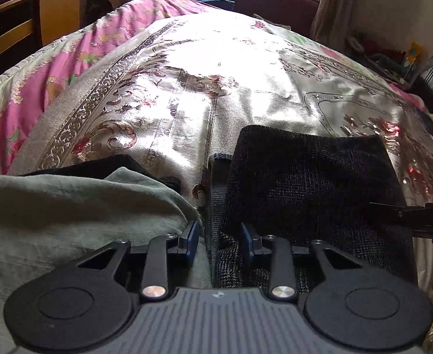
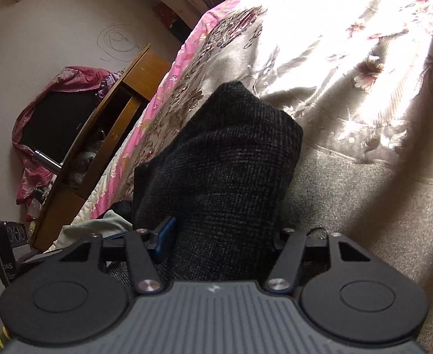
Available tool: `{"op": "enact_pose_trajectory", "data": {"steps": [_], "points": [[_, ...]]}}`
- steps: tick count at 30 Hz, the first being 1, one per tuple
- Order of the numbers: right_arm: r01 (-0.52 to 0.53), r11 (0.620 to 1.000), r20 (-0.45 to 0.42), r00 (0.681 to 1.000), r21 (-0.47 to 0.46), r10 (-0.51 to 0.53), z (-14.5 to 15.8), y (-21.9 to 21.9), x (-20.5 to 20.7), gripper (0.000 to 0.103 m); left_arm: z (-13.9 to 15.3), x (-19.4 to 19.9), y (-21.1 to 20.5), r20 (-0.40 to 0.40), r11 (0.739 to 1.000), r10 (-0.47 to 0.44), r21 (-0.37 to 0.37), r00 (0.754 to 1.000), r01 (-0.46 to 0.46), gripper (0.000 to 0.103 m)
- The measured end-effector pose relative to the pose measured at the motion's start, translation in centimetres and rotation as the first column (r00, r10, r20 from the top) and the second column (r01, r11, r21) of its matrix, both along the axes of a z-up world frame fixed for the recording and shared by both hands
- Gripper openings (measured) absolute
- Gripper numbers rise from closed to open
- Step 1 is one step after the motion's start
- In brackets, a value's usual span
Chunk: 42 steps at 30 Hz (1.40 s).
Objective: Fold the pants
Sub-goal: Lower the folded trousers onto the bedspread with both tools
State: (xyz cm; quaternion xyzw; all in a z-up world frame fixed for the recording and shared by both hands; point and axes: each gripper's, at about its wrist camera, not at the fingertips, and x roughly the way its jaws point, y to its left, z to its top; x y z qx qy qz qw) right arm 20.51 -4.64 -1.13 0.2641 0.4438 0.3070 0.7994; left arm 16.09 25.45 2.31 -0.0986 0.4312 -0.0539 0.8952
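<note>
Dark woven pants (image 1: 310, 183) lie folded into a thick rectangle on the shiny floral bedspread (image 1: 186, 73). My left gripper (image 1: 219, 242) hovers over their near left edge. Its blue pads stand apart, and the pants' edge runs through the gap without being pressed. My right gripper (image 1: 408, 215) comes in from the right, one finger lying across the top of the pants' right edge. In the right wrist view the pants (image 2: 222, 162) fill the whole gap of the right gripper (image 2: 222, 242). The blue left pad (image 2: 164, 240) presses their side, and the other pad is hidden behind the cloth.
A pale green garment (image 1: 68, 212) is bunched just left of the pants, over another dark cloth. A pink floral quilt (image 1: 39, 88) edges the bed, with a wooden desk (image 1: 24, 23) beyond it. Clutter (image 1: 393, 56) lines the far right under a window.
</note>
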Motion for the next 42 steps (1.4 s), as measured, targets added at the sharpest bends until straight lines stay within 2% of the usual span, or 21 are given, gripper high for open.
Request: {"op": "enact_pose_trajectory", "data": {"steps": [1,2,3,4,5,8,11,13,15,18,20,22,24,26,28,31,32,34,36,39,42], "points": [[0.003,1.000,-0.011,1.000,0.016,-0.002,0.1,-0.4,0.1,0.042,0.1,-0.1,-0.3,-0.002,1.000,0.009,0.006,1.000,-0.009,0.045],[0.007,0.999,-0.024,1.000,0.044,-0.006,0.2,-1.1,0.1,0.037,0.2,-0.3,-0.8,-0.003,1.000,0.010,0.013,1.000,-0.010,0.039],[0.004,0.998,-0.032,0.999,0.066,-0.001,0.5,-2.0,0.0,0.026,0.4,-0.4,-1.3,-0.003,1.000,0.010,0.016,1.000,-0.009,0.034],[-0.007,0.998,-0.033,0.999,0.069,0.009,0.7,-2.6,-0.1,0.022,0.6,-0.6,-2.1,-0.004,1.000,0.002,0.013,1.000,-0.002,0.031],[-0.024,0.999,-0.016,1.000,0.042,0.025,1.3,-3.2,-0.4,0.022,0.7,-0.6,-2.9,-0.008,1.000,-0.014,0.013,1.000,0.014,0.026],[-0.035,0.999,-0.004,0.999,-0.002,0.035,2.1,-4.9,-1.1,0.020,0.8,-0.7,-5.8,-0.002,0.998,-0.044,0.055,0.999,0.044,0.026],[-0.018,0.999,0.021,1.000,-0.045,0.019,3.1,-8.0,-1.6,0.019,1.2,-0.6,-8.3,-0.013,0.995,-0.101,-0.028,0.995,0.101,0.026],[0.018,0.996,0.019,1.000,-0.084,-0.016,3.7,-11.1,-2.0,0.019,1.0,-0.5,-11.3,-0.008,0.984,-0.166,-0.073,0.986,0.165,0.027],[0.062,0.988,0.014,0.998,-0.144,-0.060,4.0,-14.6,-2.4,0.019,0.7,-0.3,-15.1,0.007,0.968,-0.240,-0.073,0.971,0.240,0.028],[0.126,0.959,0.001,0.991,-0.252,-0.130,4.3,-19.4,-2.9,0.021,-0.2,0.2,-21.4,0.038,0.937,-0.343,-0.053,0.938,0.345,0.029],[0.206,0.927,0.019,0.977,-0.315,-0.211,4.6,-21.7,-3.3,0.029,-0.1,0.5,-23.8,0.049,0.927,-0.369,-0.055,0.928,0.372,0.029],[0.280,0.891,0.056,0.959,-0.358,-0.278,5.5,-23.2,-4.4,0.033,0.8,0.3,-25.1,0.059,0.921,-0.386,-0.020,0.921,0.388,0.030],[0.351,0.860,0.127,0.936,-0.371,-0.327,6.5,-23.3,-6.1,0.033,1.8,-0.3,-25.6,0.075,0.917,-0.398,0.035,0.914,0.396,0.031],[0.427,0.791,0.258,0.903,-0.439,-0.344,7.5,-21.9,-8.2,0.035,2.7,-0.8,-25.7,0.100,0.917,-0.399,0.061,0.912,0.395,0.032],[0.470,0.738,0.385,0.872,-0.484,-0.302,8.4,-19.7,-9.9,0.035,3.2,-0.8,-25.7,0.113,0.927,-0.375,0.063,0.920,0.370,0.032],[0.478,0.753,0.454,0.850,-0.452,-0.267,8.9,-17.1,-11.0,0.035,3.1,-0.4,-26.4,0.128,0.934,-0.356,0.089,0.926,0.347,0.032],[0.463,0.763,0.450,0.856,-0.451,-0.253,8.7,-16.4,-10.8,0.035,2.7,-0.3,-26.9,0.122,0.934,-0.356,0.084,0.927,0.348,0.032],[0.443,0.757,0.428,0.872,-0.480,-0.239,7.3,-15.5,-10.2,0.031,1.7,0.3,-27.7,0.098,0.932,-0.359,0.099,0.928,0.350,0.035],[0.424,0.754,0.361,0.895,-0.501,-0.262,5.0,-15.8,-9.4,0.030,1.0,0.4,-28.2,0.090,0.924,-0.370,0.136,0.925,0.356,0.037],[0.422,0.744,0.370,0.895,-0.517,-0.251,3.7,-15.8,-9.9,0.029,1.0,0.1,-28.6,0.096,0.916,-0.384,0.162,0.918,0.367,0.039],[0.447,0.741,0.383,0.882,-0.501,-0.273,4.9,-15.5,-10.8,0.030,1.4,-0.1,-28.3,0.089,0.921,-0.372,0.156,0.924,0.356,0.040]]}}
